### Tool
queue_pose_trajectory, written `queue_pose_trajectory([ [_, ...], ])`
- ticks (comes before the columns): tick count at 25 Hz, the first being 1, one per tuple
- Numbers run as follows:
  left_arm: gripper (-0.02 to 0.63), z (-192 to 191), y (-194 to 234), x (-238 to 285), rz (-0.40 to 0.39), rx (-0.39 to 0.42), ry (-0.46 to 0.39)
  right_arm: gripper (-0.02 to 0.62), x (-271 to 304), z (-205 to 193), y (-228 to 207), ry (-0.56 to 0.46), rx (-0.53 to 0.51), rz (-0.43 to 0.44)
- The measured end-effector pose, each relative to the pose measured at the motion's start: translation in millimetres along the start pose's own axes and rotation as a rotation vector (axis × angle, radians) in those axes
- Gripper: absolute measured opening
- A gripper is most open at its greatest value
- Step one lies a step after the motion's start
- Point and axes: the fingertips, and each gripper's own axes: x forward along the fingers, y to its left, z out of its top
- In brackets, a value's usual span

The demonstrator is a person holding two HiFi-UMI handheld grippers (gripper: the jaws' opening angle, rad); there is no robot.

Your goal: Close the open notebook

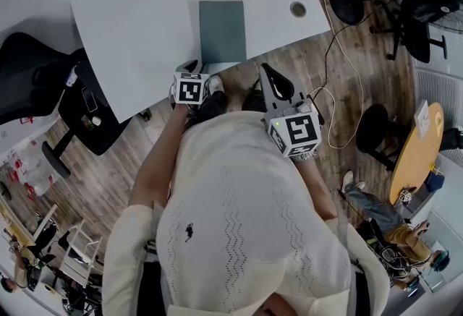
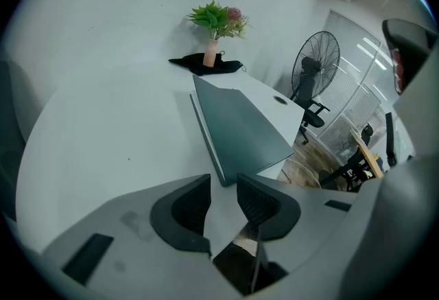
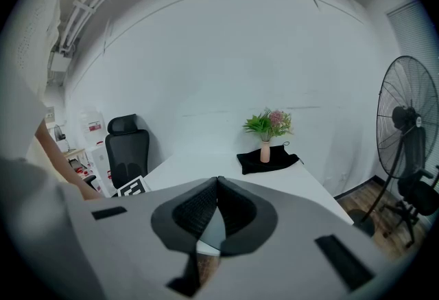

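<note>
Notebook (image 1: 222,31) lies flat on the white table (image 1: 145,11) with its grey cover down and no page showing, its near edge close to the table's front edge. Judgement: the closing step looks finished or all but finished. Left gripper (image 1: 192,66): jaws spread, nothing between the pads, tips apart from the cover. From it the notebook sits at about 1 o'clock in the head view. In the left gripper view (image 2: 223,185) the notebook's (image 2: 240,130) near corner is just beyond the tips at 12 o'clock, and the cover runs away toward the vase (image 2: 211,53) at the far end. Right gripper (image 1: 270,74): jaws pressed together and empty in its own view (image 3: 217,185), held off the table's front edge with the notebook at about 11 o'clock in the head view. Next move, as judged: no new grasp needed. At most check that the cover stays flat, then draw both grippers back clear of the near edge without catching that corner.
</note>
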Motion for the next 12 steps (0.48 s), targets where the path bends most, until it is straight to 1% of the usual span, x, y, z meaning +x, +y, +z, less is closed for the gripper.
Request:
queue_pose_trajectory([
  [2, 0.144, 1.4, 0.5, -6.4, -0.015, -0.004, -0.018, 0.002, 1.0, 0.1, 0.8, 0.0, 0.0, 0.002],
  [3, 0.147, 2.9, 1.0, -10.2, -0.02, -0.005, -0.031, 0.002, 1.7, 0.4, 1.5, 0.0, 0.0, 0.004],
  [9, 0.147, 20.3, -4.2, -33.1, -0.055, 0.011, -0.112, 0.002, 5.5, 1.3, 3.5, 0.002, -0.002, 0.011],
  [12, 0.131, 34.9, -12.1, -48.0, -0.07, 0.031, -0.18, 0.002, 7.3, 0.2, 2.5, 0.004, -0.002, 0.013],
])
